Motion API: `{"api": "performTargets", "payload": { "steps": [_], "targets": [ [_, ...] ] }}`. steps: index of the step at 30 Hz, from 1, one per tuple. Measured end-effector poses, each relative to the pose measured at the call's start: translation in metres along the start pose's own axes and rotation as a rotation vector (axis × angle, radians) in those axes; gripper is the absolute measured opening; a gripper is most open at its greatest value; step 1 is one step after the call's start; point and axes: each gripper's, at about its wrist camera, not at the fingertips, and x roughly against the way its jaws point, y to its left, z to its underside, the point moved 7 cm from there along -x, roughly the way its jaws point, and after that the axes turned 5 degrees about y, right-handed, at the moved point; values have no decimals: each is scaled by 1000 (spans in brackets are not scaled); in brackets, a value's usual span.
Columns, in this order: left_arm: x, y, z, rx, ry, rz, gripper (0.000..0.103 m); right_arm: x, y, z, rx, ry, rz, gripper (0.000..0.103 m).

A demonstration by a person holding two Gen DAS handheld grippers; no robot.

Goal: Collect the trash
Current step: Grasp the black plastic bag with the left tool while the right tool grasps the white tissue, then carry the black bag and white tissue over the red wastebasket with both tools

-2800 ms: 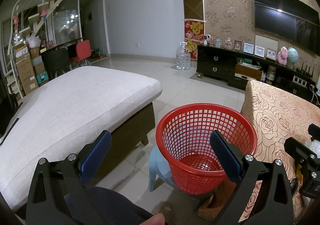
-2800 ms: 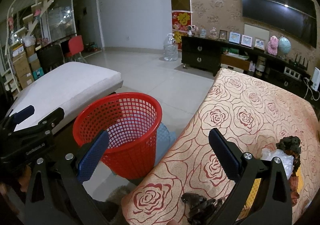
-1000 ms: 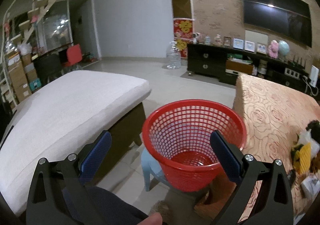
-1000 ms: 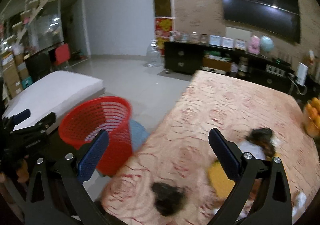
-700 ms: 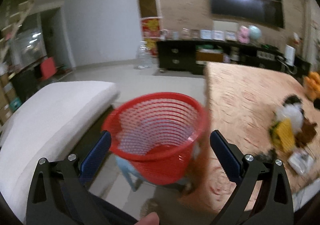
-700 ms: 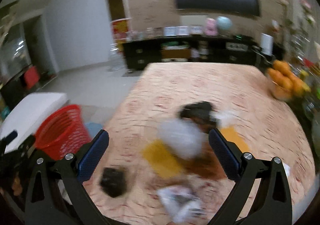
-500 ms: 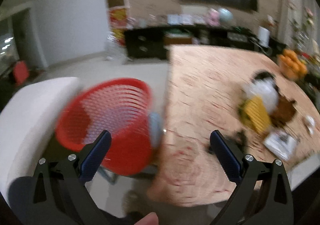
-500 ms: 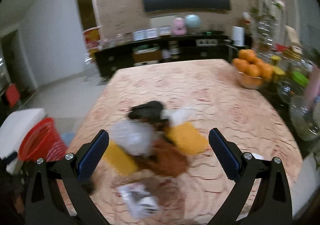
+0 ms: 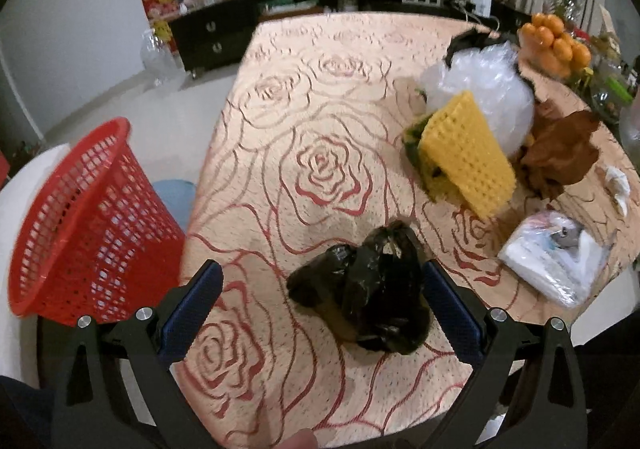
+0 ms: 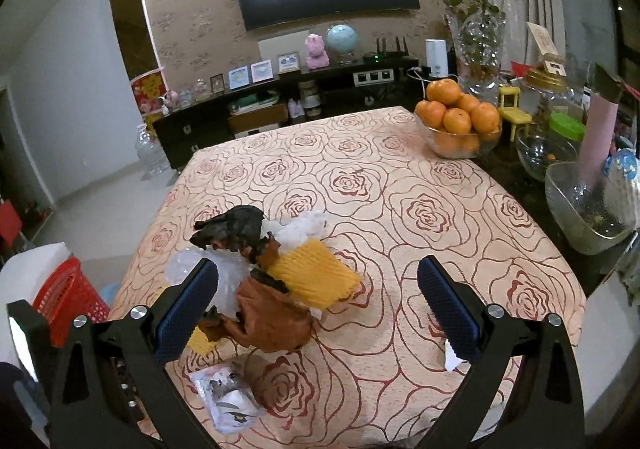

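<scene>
A crumpled black plastic bag [image 9: 366, 287] lies on the rose-patterned tablecloth [image 9: 320, 129], between the wide-apart fingers of my open left gripper [image 9: 320, 297]. Beyond it lies a heap: yellow foam netting [image 9: 466, 153], a clear plastic bag [image 9: 486, 89], brown crumpled paper [image 9: 560, 153] and a white wrapper [image 9: 552, 257]. The red mesh basket [image 9: 76, 233] stands off the table's left edge. My right gripper [image 10: 318, 297] hangs open over the same heap, with the brown paper [image 10: 272, 317] and yellow netting [image 10: 316, 273] between its fingers, not touched.
A bowl of oranges [image 10: 460, 121], a glass vase [image 10: 478, 45], glass bowls [image 10: 584, 201] and jars crowd the table's far right edge. A small white scrap [image 10: 450, 359] lies near the right finger. A blue stool [image 9: 172, 197] sits behind the basket.
Both grippers swung right from the red basket to the table. The left one now has the black bag between its fingers; the right one hangs above the heap. Both stayed open.
</scene>
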Motion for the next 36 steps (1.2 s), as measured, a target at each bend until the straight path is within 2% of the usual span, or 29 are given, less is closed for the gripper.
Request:
{"api": "performTargets", "payload": {
  "steps": [3, 5, 9, 14, 18, 20, 22, 24, 25, 29, 30, 33, 34, 36],
  "targets": [
    [-15, 0, 7, 20, 58, 27, 95, 1, -8, 0, -21, 1, 10, 97],
    [-17, 3, 7, 56, 57, 44, 95, 1, -13, -1, -35, 2, 18, 97],
    [-21, 5, 5, 64, 56, 39, 95, 3, -26, -3, -67, -2, 35, 97],
    [-22, 6, 4, 76, 67, 39, 95, 8, -61, -5, -162, -5, 80, 97],
    [-23, 6, 4, 65, 82, 42, 95, 6, -89, 2, -256, 23, 106, 97],
    [-22, 5, 2, 67, 77, 52, 95, -2, -102, 9, -289, 60, 145, 97],
    [-21, 3, 1, 67, 63, 79, 91, -13, -111, 18, -308, 108, 195, 97],
    [-18, -1, 0, 55, 51, 89, 75, -27, -120, 29, -333, 172, 230, 96],
    [-17, -2, 0, 44, 47, 89, 71, -33, -122, 34, -343, 198, 240, 96],
    [-14, -1, -1, 57, 42, 108, 56, -56, -124, 50, -310, 283, 303, 89],
    [-13, 0, -1, 67, 44, 124, 52, -63, -123, 54, -296, 305, 311, 84],
    [-9, 2, -2, 90, 39, 153, 49, -82, -121, 65, -283, 365, 308, 70],
    [-6, 3, -3, 94, 30, 158, 48, -85, -121, 67, -278, 373, 316, 67],
    [-1, 5, -5, 101, 9, 171, 47, -87, -117, 65, -231, 361, 348, 53]
  ]
}}
